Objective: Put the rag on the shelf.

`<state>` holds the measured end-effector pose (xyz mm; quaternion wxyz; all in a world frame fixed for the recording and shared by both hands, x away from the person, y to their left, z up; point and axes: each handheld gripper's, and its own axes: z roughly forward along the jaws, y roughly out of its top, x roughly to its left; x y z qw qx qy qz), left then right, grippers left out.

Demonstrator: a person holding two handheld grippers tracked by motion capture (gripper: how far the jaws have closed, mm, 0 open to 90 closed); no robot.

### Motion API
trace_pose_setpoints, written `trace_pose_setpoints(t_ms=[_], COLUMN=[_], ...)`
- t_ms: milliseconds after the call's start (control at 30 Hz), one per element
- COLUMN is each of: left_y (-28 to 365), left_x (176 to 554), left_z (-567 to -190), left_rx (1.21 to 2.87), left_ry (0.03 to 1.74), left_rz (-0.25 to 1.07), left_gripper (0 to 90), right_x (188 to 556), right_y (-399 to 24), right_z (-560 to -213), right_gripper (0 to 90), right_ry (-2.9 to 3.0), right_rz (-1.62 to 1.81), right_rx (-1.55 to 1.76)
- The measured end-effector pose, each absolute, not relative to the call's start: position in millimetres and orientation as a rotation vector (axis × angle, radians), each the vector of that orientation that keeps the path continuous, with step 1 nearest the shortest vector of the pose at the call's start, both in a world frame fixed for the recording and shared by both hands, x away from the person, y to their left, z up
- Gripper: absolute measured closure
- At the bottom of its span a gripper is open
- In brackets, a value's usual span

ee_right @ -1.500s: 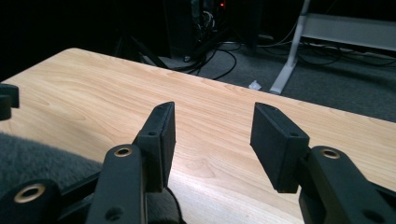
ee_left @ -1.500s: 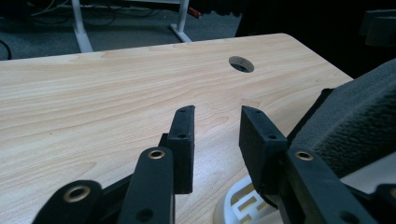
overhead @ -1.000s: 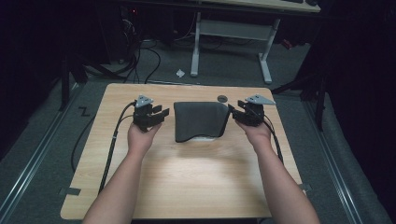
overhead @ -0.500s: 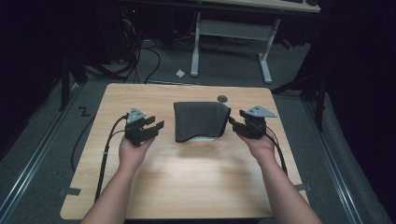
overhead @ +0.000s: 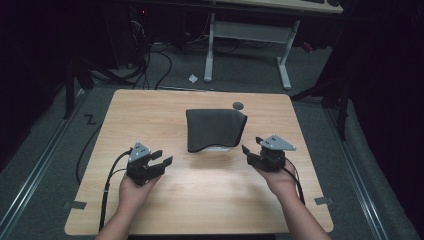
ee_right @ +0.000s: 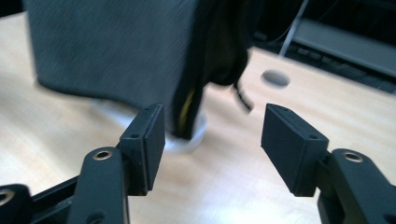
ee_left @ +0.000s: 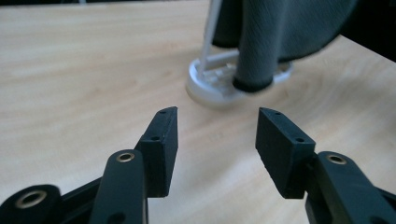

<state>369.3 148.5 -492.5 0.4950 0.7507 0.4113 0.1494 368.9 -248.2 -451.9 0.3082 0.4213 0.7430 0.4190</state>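
The wooden table [overhead: 210, 195] occupied the centre of the high view, its pale top running from the upper middle to the bottom edge of the frame, with grey floor around it and a white-legged desk [overhead: 247, 35] standing beyond it at the top.

A dark grey cloth [overhead: 215, 129] sat just above the middle of the table, draped over a stand whose white round base [ee_left: 219, 84] showed beneath the hem in the upper centre of the left gripper view. In the right gripper view the cloth [ee_right: 112, 51] hung across the upper left, with the same white base [ee_right: 187, 140] visible under its lower edge.

The left gripper [overhead: 161, 159] was held in a hand [overhead: 132, 187] at the lower left of the table, well apart from the cloth. Its jaws stood released, with bare wood showing in the gap between them in the left gripper view [ee_left: 217, 135], and nothing was held.

The right gripper [overhead: 252, 145] was held in the other hand [overhead: 280, 177] at the lower right of the cloth, near its corner but not touching it. Its jaws were likewise spread apart and empty [ee_right: 212, 140].

A black cable [overhead: 107, 192] trailed from the left gripper toward the bottom edge.

A small dark round spot [overhead: 238, 105] lay on the table just above the cloth's upper right corner.
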Motion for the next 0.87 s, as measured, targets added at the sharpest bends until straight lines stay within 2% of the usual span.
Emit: trace_pose_setpoints(t_ms=[300, 367, 433, 533, 867], left_y=[140, 136, 127, 120, 124], left_x=[323, 313, 309, 309, 314], left_z=[-515, -521, -522, -523, -526], left_rx=[1.901, 1.890, 1.944, 1.995, 1.995], left_ry=[0.955, 0.966, 0.934, 0.901, 0.928], left_rz=[0.294, 0.237, 0.233, 0.289, 0.280], left_gripper=[46.9, 46.5, 45.6, 45.0, 44.1], right_x=[325, 311, 303, 302, 309], right_y=[-227, -224, -223, -226, -232], right_z=[-489, -504, -513, -518, -522], right_gripper=[39.6, 40.4, 41.5, 41.4, 41.3], right_ry=[2.027, 2.035, 2.060, 2.092, 2.101], right_rz=[1.090, 1.077, 1.046, 1.009, 1.030], right_rx=[1.142, 1.131, 1.110, 1.079, 1.140])
